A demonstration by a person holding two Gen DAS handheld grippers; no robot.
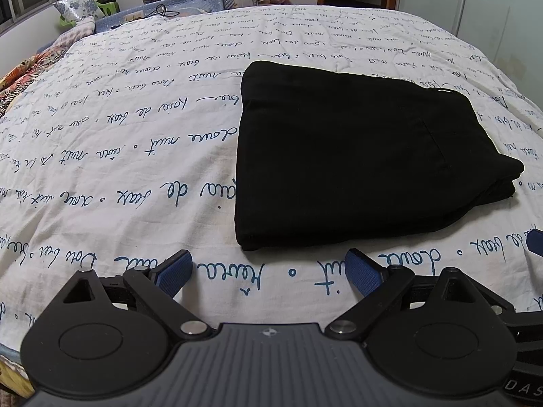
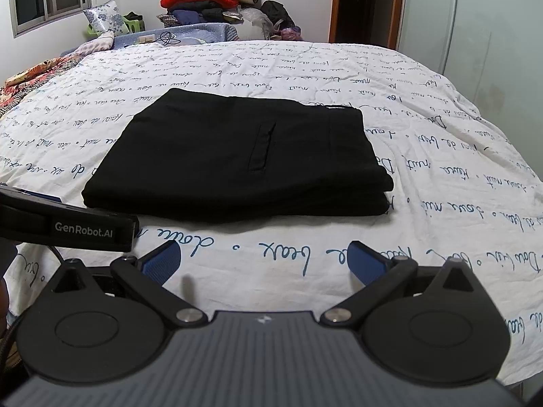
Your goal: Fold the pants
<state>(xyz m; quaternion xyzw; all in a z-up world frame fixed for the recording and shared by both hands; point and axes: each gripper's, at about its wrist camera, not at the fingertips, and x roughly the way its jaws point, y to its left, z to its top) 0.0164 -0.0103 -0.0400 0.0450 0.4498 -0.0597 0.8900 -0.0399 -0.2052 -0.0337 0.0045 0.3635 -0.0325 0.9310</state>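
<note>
The black pants (image 1: pixel 356 156) lie folded into a compact stack on the white bed cover; in the right wrist view the pants (image 2: pixel 237 159) show a back pocket slit on top. My left gripper (image 1: pixel 268 269) is open, hovering just short of the stack's near left corner with nothing between its blue pads. My right gripper (image 2: pixel 263 261) is open too, a little back from the stack's near edge and holding nothing. The left gripper's body (image 2: pixel 68 227) shows at the left of the right wrist view.
The bed cover (image 1: pixel 135 135) is white with blue handwriting print. A pile of clothes (image 2: pixel 210 0) and a floral pillow (image 2: pixel 101 17) sit beyond the far end. A patterned blanket (image 2: pixel 30 81) lies at the left edge; a door (image 2: pixel 468 27) stands right.
</note>
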